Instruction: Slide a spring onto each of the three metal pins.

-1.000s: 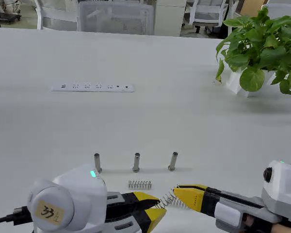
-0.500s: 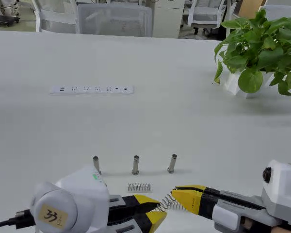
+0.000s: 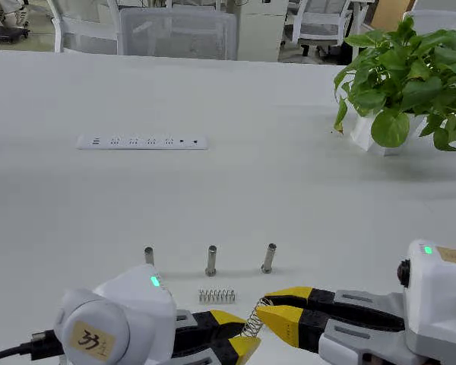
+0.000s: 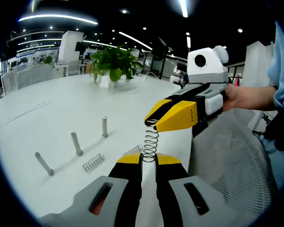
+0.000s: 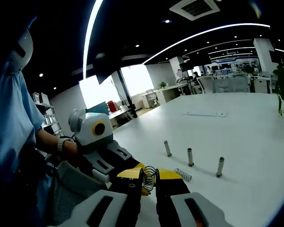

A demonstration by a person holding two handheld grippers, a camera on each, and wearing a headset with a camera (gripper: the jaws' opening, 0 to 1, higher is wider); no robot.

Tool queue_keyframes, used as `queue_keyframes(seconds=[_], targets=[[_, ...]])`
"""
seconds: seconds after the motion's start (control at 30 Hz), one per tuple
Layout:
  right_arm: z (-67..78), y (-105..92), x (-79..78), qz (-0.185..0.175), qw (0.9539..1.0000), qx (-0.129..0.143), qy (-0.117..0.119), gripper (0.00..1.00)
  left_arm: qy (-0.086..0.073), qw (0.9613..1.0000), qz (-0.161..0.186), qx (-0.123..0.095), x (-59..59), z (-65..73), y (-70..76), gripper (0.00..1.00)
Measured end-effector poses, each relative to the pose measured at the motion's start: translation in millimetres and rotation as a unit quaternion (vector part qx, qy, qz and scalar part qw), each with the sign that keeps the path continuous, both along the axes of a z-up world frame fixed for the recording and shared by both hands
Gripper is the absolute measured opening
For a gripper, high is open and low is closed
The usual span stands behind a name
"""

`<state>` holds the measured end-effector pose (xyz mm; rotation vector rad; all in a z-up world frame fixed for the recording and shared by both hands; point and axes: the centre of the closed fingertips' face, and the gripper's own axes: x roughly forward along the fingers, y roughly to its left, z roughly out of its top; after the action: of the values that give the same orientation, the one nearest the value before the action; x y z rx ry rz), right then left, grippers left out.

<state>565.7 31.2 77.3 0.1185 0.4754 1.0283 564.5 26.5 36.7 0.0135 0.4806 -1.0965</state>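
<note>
Three metal pins (image 3: pixel 149 255) (image 3: pixel 211 260) (image 3: pixel 269 258) stand upright in a row on the white table (image 3: pixel 228 190), all bare. A spring (image 3: pixel 252 319) hangs in the air between my two grippers. My left gripper (image 3: pixel 239 344) is shut on its lower end, seen as the spring (image 4: pixel 150 142) rising from the left gripper (image 4: pixel 149 158). My right gripper (image 3: pixel 277 306) grips the upper end; the spring (image 5: pixel 149 177) sits end-on between the right gripper (image 5: pixel 149 176) jaws. A loose spring (image 3: pixel 217 295) lies in front of the middle pin, and another spring (image 4: pixel 132 150) lies near it.
A white power strip (image 3: pixel 142 142) lies at the far left of the table. A potted plant (image 3: pixel 399 84) stands at the far right. Office chairs (image 3: pixel 178 30) line the table's far edge.
My right gripper has shifted left toward the left one, and the held spring now stands steeper between them. The head camera has dipped slightly; pins and loose spring stay put.
</note>
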Motion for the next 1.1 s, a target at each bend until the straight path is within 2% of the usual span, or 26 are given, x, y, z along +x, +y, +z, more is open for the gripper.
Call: queue_keyframes(seconds=[0.3,0.53,0.73,0.77,0.9,1.03,1.1], targets=[[-1.3,5.9,-4.9,0.030,0.9975,-0.049,-0.041,0.06,0.004,1.0000,-0.004,0.003,-3.5,-3.6,-1.7,0.06],[-3.6,6.4,-5.8,0.040,0.9957,-0.066,-0.050,0.06,0.004,1.0000,-0.004,0.005,-5.1,-5.6,-1.1,0.06],[-3.6,5.6,-5.8,0.042,0.9954,-0.069,-0.051,0.06,0.004,1.0000,-0.004,0.003,-5.8,-5.6,-0.4,0.06],[-3.5,5.5,-5.4,0.042,0.9953,-0.071,-0.051,0.07,0.003,1.0000,-0.005,0.003,-5.9,-5.4,-0.4,0.06],[-2.4,7.1,-6.8,0.051,0.9944,-0.076,-0.053,0.26,0.002,1.0000,-0.006,0.003,-5.4,-5.0,-0.5,0.06],[1.3,6.3,-4.9,0.060,0.9930,-0.084,-0.057,0.27,-0.001,0.9999,-0.010,0.004,-5.6,-4.8,-1.6,0.06],[0.8,4.8,-6.3,0.079,0.9897,-0.101,-0.064,0.28,-0.006,0.9998,-0.016,0.010,-6.7,-5.2,-1.8,0.06]])
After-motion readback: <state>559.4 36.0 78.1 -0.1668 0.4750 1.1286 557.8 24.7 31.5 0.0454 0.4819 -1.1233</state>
